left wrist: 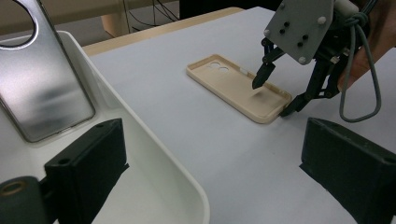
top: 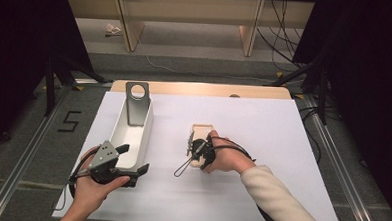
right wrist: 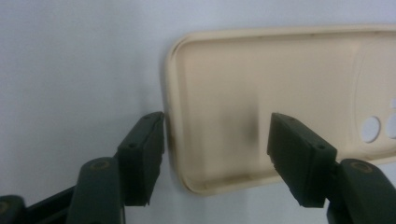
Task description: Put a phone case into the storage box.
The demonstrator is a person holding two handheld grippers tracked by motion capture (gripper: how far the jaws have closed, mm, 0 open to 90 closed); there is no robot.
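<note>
- the beige phone case (top: 200,140) lay open side up on the white table (top: 262,143), well to the right of the white bin (top: 133,133).
- the right gripper (right wrist: 215,144) had its jaws apart, one outside the case's short end wall, the other over the hollow.
- the case looked light, thin and bendy; pinching that end wall seemed the best hold.
- the left gripper (top: 126,162) hung at the bin's near end, jaws apart and empty.
- a silvery phone (left wrist: 42,93) leaned inside the bin.

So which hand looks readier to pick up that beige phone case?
The right. The right gripper is open, with one jaw outside the phone case's rim and one inside it. The left gripper sits open over the end of the white tray, away from the case.
</note>
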